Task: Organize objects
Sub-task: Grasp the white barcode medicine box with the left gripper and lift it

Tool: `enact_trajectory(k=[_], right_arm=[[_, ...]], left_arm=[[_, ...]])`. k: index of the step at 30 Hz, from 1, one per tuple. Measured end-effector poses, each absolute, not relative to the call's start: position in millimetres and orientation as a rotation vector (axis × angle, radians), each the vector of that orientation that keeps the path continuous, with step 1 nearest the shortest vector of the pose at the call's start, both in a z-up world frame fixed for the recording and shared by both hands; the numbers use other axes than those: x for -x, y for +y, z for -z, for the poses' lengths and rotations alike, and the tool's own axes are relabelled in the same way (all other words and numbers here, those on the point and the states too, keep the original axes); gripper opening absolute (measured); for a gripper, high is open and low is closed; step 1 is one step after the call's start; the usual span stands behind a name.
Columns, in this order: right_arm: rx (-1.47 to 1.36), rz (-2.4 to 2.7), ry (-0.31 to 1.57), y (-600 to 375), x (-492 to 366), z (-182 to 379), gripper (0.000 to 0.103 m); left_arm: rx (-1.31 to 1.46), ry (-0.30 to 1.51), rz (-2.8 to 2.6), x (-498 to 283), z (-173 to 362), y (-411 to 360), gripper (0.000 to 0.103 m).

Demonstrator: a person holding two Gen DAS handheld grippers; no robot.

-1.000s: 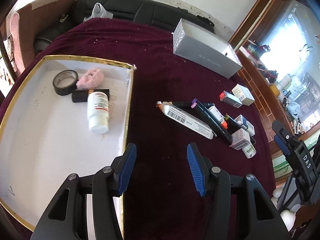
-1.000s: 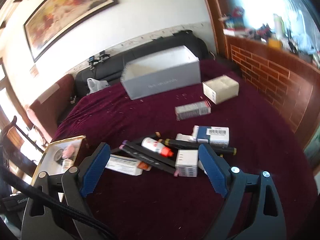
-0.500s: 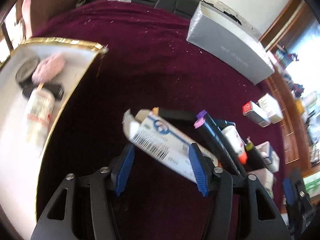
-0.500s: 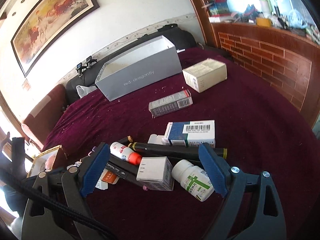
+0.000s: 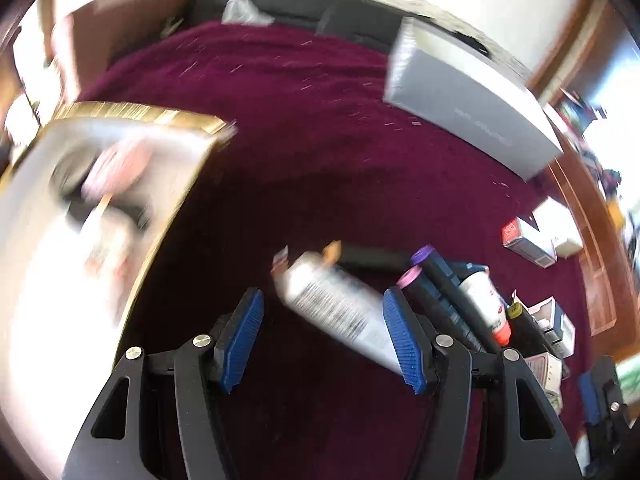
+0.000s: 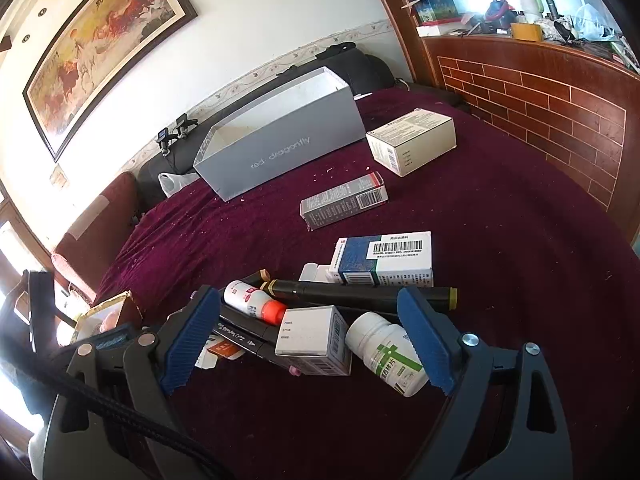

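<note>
Left tongs (image 5: 320, 336) have been swung off the gold-rimmed tray (image 5: 132, 114) over to the pile; jaws opening, long barcoded carton (image 5: 340, 312) between them on the maroon tabletop (image 5: 304, 128), ungripped. Right tongs (image 6: 308, 336) held wide over the white pill bottle (image 6: 384, 348).

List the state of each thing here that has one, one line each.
left gripper: jaws opening, long barcode carton between them, not clamped
right gripper: open wide, empty
grey shoebox: lidless, upright
white pill bottle: capped, lying down
red-capped bottle: capped, lying down
gold-edged tray: open
</note>
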State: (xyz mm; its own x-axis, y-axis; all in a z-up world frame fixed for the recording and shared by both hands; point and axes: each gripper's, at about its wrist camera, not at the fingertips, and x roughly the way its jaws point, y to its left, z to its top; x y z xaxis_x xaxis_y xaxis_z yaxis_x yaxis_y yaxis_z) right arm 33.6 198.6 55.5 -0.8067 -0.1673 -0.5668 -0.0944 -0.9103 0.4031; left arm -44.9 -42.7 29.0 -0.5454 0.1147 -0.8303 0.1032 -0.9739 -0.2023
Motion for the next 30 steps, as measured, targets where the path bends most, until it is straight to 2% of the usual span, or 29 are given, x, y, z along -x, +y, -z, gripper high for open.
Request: enact_trajectory(k=[2, 6, 9, 15, 22, 30], right_arm=[[-0.972, 2.875, -0.655, 199.2, -32.1, -54.1, 0.090], [-0.994, 2.866, -0.655, 199.0, -29.3, -51.8, 0.090], [-1.011, 2.856, -0.652, 198.2, -27.9, -50.0, 0.090], [-1.036, 2.854, -0.652, 198.4, -27.6, -46.7, 0.090], [-1.054, 2.856, -0.646, 198.5, -25.6, -44.8, 0.090], [-1.070, 2.881, -0.626, 198.0, -26.1, -43.8, 0.090]], left_arm=[[1.508, -0.160, -2.751, 60.8, -23.4, -26.2, 0.056], [1.568, -0.037, -2.670, 66.5, -11.0, -18.2, 0.057], [1.584, 0.134, -2.573, 55.1, -9.5, -6.7, 0.059], [1.656, 0.228, -2.261, 13.7, -13.9, -1.8, 0.060], [1.555, -0.019, -2.447, -28.5, -42.8, -51.2, 0.061], [1.658, -0.200, -2.502, -4.9, -17.8, -49.5, 0.062]])
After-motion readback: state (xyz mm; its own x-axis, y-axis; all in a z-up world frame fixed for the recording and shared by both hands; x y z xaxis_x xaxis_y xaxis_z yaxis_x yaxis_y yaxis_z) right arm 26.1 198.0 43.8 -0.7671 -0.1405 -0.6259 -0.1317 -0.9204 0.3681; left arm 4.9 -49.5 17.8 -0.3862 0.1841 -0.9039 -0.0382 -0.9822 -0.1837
